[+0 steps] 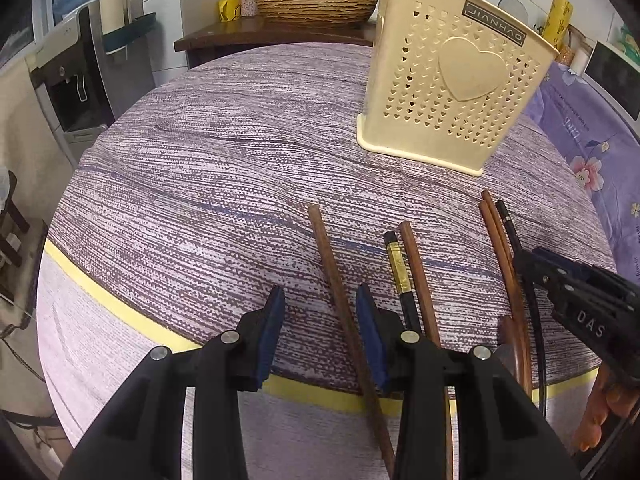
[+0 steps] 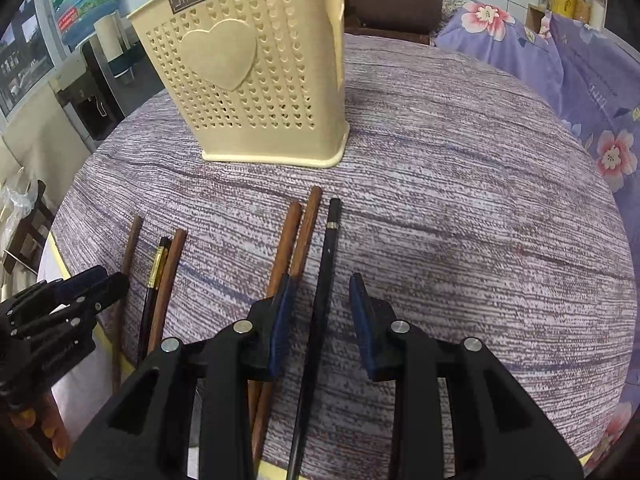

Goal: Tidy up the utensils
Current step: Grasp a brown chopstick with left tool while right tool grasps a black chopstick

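Note:
A cream perforated utensil holder [image 1: 452, 88] with a heart stands upright on the round table; it also shows in the right wrist view [image 2: 256, 76]. Several chopsticks lie in front of it. My left gripper [image 1: 320, 334] is open, its jaws astride a lone brown chopstick [image 1: 340, 300]; a black-and-gold chopstick [image 1: 400, 276] and a brown one [image 1: 420, 280] lie just right of it. My right gripper [image 2: 320, 320] is open, its jaws astride a black chopstick [image 2: 326, 280]; two brown chopsticks [image 2: 294, 240] lie under its left finger. The right gripper also shows in the left wrist view [image 1: 576, 296].
The table wears a purple striped cloth [image 1: 224, 168] with a yellow edge band [image 1: 120, 312]. A woven basket [image 1: 316, 2] sits on a dark shelf behind. A water dispenser [image 1: 76, 92] stands to the left. A floral purple fabric [image 2: 580, 92] lies to the right.

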`<action>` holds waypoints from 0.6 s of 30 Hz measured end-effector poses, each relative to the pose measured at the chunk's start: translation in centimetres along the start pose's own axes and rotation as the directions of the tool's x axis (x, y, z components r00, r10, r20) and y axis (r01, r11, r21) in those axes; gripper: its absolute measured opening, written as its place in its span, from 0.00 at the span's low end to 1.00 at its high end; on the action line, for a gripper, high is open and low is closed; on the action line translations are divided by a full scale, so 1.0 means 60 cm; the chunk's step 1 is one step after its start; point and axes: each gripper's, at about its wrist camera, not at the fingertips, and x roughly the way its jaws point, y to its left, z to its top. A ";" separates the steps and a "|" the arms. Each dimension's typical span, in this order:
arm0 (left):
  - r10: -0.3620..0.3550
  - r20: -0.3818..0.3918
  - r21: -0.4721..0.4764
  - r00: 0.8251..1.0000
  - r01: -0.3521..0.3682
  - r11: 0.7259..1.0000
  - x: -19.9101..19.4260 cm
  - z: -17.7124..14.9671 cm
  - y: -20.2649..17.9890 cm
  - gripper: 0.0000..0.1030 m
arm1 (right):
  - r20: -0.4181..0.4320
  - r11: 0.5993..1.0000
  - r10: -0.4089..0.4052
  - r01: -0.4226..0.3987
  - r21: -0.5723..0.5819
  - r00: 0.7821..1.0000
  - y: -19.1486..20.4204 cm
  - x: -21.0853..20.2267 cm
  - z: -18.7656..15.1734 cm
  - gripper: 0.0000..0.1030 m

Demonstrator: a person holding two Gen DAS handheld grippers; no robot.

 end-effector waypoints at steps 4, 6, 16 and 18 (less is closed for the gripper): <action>0.002 0.000 0.004 1.000 -0.002 1.000 0.006 0.009 -0.002 0.33 | 0.004 1.000 0.016 -0.017 0.025 1.000 -0.002 0.006 0.006 0.26; 0.009 0.002 0.005 1.000 -0.009 1.000 0.009 0.014 -0.001 0.28 | 0.000 0.998 0.033 -0.033 0.044 0.999 -0.006 0.007 0.006 0.24; 0.020 0.006 0.005 1.000 -0.020 1.000 0.022 0.031 -0.002 0.20 | 0.007 0.994 0.067 -0.067 0.085 0.998 -0.010 0.009 0.020 0.19; 0.016 0.009 0.007 1.000 -0.016 1.000 0.022 0.031 0.001 0.20 | 0.033 0.995 0.062 -0.064 0.080 0.998 -0.014 -0.002 0.018 0.19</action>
